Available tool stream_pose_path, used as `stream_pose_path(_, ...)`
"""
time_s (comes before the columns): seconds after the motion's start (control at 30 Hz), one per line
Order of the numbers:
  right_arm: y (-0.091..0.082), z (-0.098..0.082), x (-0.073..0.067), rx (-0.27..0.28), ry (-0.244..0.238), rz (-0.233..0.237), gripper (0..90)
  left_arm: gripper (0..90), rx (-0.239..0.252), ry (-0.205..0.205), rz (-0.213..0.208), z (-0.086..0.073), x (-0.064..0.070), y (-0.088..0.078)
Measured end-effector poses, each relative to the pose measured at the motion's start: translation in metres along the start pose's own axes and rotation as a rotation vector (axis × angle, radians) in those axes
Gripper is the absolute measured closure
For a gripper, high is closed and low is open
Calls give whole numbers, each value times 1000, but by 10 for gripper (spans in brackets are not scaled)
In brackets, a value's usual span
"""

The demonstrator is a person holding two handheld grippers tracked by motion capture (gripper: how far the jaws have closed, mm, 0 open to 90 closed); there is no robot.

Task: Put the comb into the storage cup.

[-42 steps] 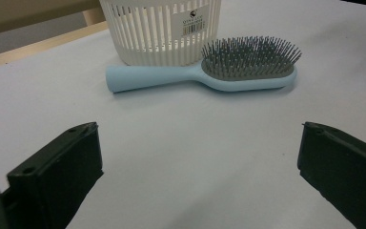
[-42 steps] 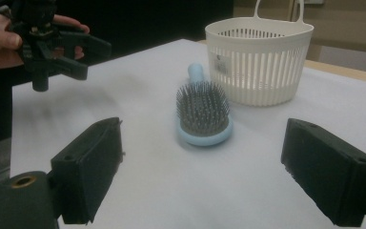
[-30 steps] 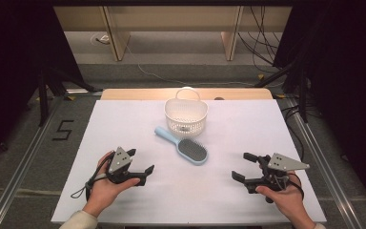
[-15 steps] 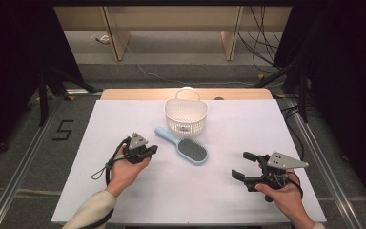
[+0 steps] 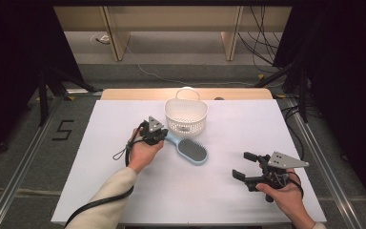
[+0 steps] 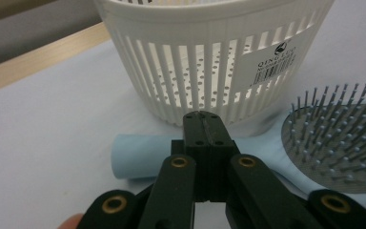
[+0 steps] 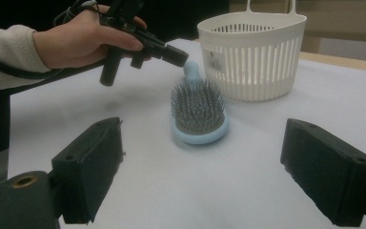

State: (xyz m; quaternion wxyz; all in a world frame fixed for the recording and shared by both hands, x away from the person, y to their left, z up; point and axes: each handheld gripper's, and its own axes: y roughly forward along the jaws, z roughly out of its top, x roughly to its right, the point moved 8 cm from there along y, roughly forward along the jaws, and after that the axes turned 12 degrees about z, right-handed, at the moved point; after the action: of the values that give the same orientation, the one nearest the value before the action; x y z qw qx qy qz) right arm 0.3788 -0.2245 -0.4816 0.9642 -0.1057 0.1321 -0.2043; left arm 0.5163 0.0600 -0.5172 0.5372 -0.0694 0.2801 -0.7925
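Note:
A light blue hairbrush [image 5: 193, 151] lies bristles up on the white table, its handle [image 6: 143, 155] pointing at a white slatted basket [image 5: 186, 117]. My left gripper [image 5: 165, 135] is shut with nothing between its jaws. Its tip [image 6: 204, 117] hovers just over the brush handle, close to the basket wall [image 6: 209, 52]. Seen from the right gripper view, the left gripper [image 7: 175, 55] stands a little above the handle beside the basket [image 7: 252, 52]. My right gripper [image 5: 244, 165] rests open at the front right, its jaws [image 7: 209, 171] wide apart and facing the brush head [image 7: 198, 107].
The white table sheet [image 5: 100, 162] ends at a wooden strip [image 5: 133, 94] behind the basket. The left gripper's cable [image 5: 95, 202] trails along the person's sleeve to the front edge. Metal rails [image 5: 24, 167] run along both sides of the table.
The left hand has moved from the front left of the table back and to the right, up to the brush handle. Its jaws have closed. The right hand has stayed put.

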Motion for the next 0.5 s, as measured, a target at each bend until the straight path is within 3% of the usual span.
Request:
stream_pose_path(0.03,0,0,0,2,1,3,151,897,12,17,-14,1,2,2)
stream_pose_path(0.23,1,-1,0,-5,5,10,151,897,19,72,-6,-1,6,13)
stream_pose_path(0.5,2,-3,-1,-9,15,24,156,897,37,101,-10,0,6,17)
